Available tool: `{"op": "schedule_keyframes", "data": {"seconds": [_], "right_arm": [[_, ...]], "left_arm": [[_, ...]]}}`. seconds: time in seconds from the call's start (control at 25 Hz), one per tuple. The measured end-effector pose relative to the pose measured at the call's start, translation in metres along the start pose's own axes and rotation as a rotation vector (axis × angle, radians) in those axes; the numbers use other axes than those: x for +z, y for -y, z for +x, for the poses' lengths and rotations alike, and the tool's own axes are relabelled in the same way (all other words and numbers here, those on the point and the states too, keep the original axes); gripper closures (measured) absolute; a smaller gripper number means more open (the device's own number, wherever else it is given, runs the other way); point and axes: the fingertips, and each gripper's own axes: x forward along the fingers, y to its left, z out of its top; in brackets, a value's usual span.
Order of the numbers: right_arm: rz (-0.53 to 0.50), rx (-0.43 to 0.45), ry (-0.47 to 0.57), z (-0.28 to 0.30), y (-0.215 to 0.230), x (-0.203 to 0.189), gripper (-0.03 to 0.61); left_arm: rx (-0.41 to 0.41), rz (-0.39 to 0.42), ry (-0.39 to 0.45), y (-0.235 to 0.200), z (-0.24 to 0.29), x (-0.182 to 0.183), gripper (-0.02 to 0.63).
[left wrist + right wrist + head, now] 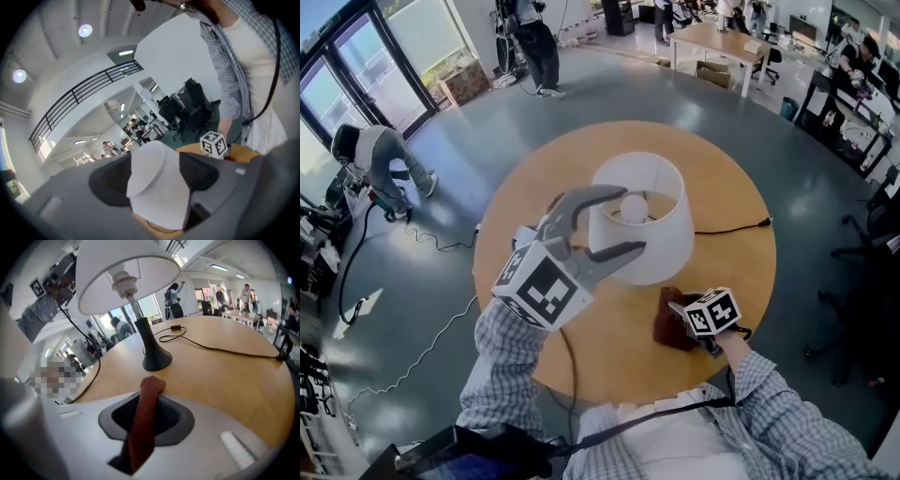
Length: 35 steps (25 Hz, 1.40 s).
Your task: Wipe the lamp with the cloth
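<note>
On round wooden table (741, 262), centre: white-shaded lamp (661, 234), upright | at lamp's 8 o'clock: left gripper (630, 221), released, jaws spread wide, shade showing between them | at lamp's 5 o'clock, near table edge: right gripper (686, 315), clamped on rust-brown cloth (667, 330)

White-shaded lamp (642, 220) stands upright on its dark base on the round wooden bench (727, 281); near it, a rust-brown cloth (143, 423) is pinched in my right fingers (174, 420).
</note>
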Motion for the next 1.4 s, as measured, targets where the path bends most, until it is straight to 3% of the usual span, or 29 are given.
{"op": "schedule_keyframes", "data": {"seconds": [0.12, 0.4, 0.6, 0.84, 0.92, 0.96, 1.08, 1.2, 1.4], "right_arm": [[-0.100, -0.049, -0.036, 0.005, 0.008, -0.003, 0.475], [-0.129, -0.109, -0.013, 0.004, 0.031, 0.001, 0.239], [-0.104, -0.209, 0.045, -0.024, 0.070, 0.016, 0.231], [-0.058, -0.294, 0.109, -0.063, 0.098, 0.022, 0.258], [-0.065, -0.311, 0.169, -0.081, 0.093, 0.030, 0.297], [-0.080, -0.317, 0.209, -0.090, 0.085, 0.036, 0.348], [-0.161, -0.319, 0.325, -0.114, 0.047, 0.056, 0.484], [-0.225, -0.279, 0.404, -0.124, 0.000, 0.071, 0.554], [-0.221, -0.127, 0.490, -0.122, -0.065, 0.083, 0.574]], "left_arm": [[0.038, -0.056, 0.067, -0.008, -0.010, 0.014, 0.291], [0.124, -0.105, 0.094, -0.011, -0.036, 0.018, 0.291], [0.169, -0.190, 0.070, 0.003, -0.052, -0.007, 0.291], [0.208, -0.325, 0.046, 0.031, -0.063, -0.040, 0.293], [0.210, -0.378, 0.034, 0.048, -0.064, -0.051, 0.299], [0.213, -0.406, 0.034, 0.057, -0.065, -0.055, 0.320], [0.235, -0.499, 0.047, 0.084, -0.066, -0.066, 0.489], [0.251, -0.583, 0.068, 0.105, -0.059, -0.073, 0.609], [0.170, -0.599, 0.042, 0.148, -0.034, -0.080, 0.609]]}}
